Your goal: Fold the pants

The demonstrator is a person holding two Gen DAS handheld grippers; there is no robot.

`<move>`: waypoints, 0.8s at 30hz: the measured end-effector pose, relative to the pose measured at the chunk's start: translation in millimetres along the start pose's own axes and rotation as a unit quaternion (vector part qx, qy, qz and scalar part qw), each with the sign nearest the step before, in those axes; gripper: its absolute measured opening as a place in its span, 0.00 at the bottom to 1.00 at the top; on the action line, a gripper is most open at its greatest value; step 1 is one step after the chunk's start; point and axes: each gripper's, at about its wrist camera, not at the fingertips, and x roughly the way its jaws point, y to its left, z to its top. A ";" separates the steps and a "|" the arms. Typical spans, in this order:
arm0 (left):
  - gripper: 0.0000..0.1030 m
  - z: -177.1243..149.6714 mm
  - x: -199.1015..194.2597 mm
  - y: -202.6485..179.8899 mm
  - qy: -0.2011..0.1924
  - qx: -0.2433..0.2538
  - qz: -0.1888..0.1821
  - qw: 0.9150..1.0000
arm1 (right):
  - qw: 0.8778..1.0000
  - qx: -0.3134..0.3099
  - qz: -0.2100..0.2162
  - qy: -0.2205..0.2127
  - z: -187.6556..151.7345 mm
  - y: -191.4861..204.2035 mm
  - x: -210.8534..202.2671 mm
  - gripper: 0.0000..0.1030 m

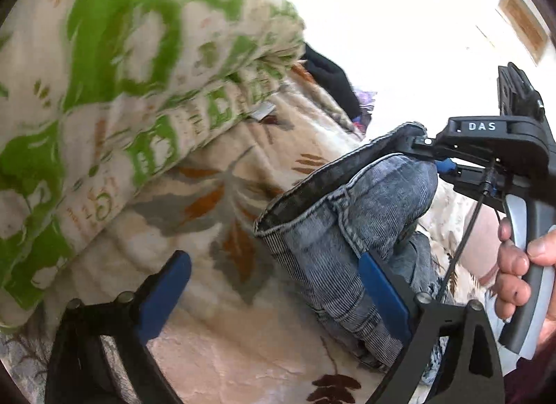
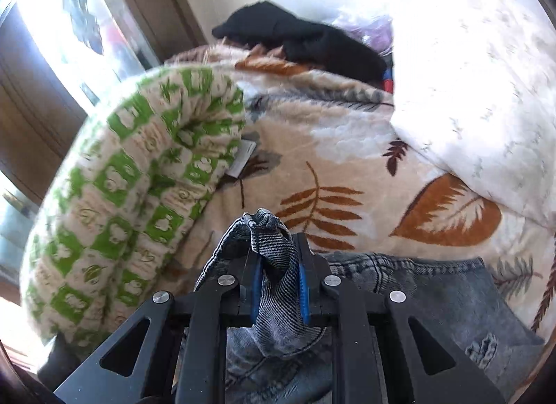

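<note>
This is a bedroom in a home. A bed (image 2: pixel 312 147) fills most of both views, spread with a cream fleece blanket printed with rust-brown and grey leaves. A rolled blanket (image 2: pixel 114 195) in a green-and-cream floral check lies on it, with a sewn-in label at its edge. To the right rests a white quilt or pillow (image 2: pixel 469 91) with a faint print. A black garment (image 2: pixel 305 39) lies at the far side of the bed. Behind that stands a window (image 2: pixel 69 22) in a brown frame, with bright daylight coming in.
</note>
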 end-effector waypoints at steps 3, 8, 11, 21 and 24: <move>0.78 -3.9 -6.8 -16.6 -0.001 0.031 -0.022 0.999 | 0.999 0.029 0.016 -0.026 -9.6 -18.2 -24.8 0.15; 0.78 -14.2 -41.4 -53.7 -0.021 0.087 -0.063 0.994 | 0.995 0.069 0.031 -0.072 -29.5 -56.5 -70.2 0.13; 0.82 -25.8 -81.1 -74.8 -0.072 0.151 -0.073 0.983 | 0.988 0.107 0.033 -0.106 -40.7 -92.5 -101.0 0.12; 0.96 -17.8 -50.9 -32.8 -0.021 0.033 0.047 0.998 | 0.996 0.052 0.062 -0.036 -42.8 -83.6 -99.7 0.42; 0.96 -12.3 -17.7 -7.7 0.028 -0.048 0.049 0.997 | 0.997 0.017 0.069 -0.011 -18.5 -42.0 -62.1 0.69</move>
